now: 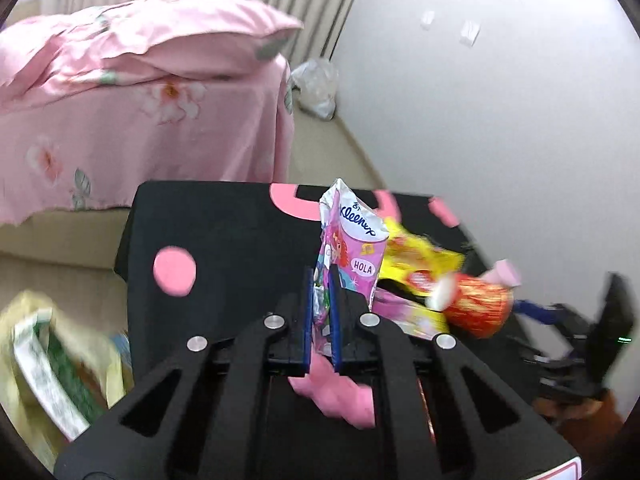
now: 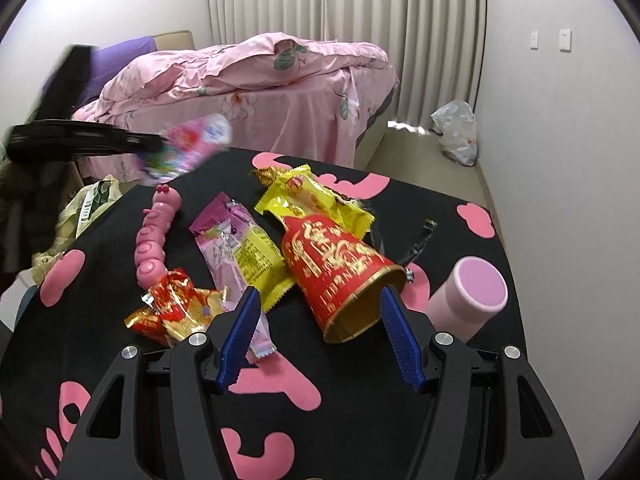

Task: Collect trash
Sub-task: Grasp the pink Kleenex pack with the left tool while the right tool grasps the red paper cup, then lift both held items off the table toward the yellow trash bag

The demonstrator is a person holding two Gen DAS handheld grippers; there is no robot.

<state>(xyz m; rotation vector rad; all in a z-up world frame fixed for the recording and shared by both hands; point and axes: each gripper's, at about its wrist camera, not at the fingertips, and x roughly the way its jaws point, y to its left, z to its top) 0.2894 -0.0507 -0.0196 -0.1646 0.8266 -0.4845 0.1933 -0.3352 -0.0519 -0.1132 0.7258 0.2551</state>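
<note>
My left gripper (image 1: 322,276) is shut on a pink Kleenex tissue pack (image 1: 354,236), which stands up between its blue pads above the black table (image 1: 224,240). The right wrist view shows the same pack (image 2: 192,144) blurred, lifted at the table's far left. My right gripper (image 2: 318,294) is open and low over the table, its fingers either side of the mouth of a red and gold paper cup (image 2: 336,264) lying on its side. Around the cup lie a yellow wrapper (image 2: 308,196), a pink and yellow wrapper (image 2: 236,248) and a crumpled red and gold wrapper (image 2: 172,308).
A pink caterpillar toy (image 2: 154,236) and a pink cylinder (image 2: 472,296) also lie on the table. A yellowish bag (image 1: 48,352) sits on the floor left of the table. Beyond are a pink bed (image 2: 260,92), curtains and a white plastic bag (image 2: 456,132) by the wall.
</note>
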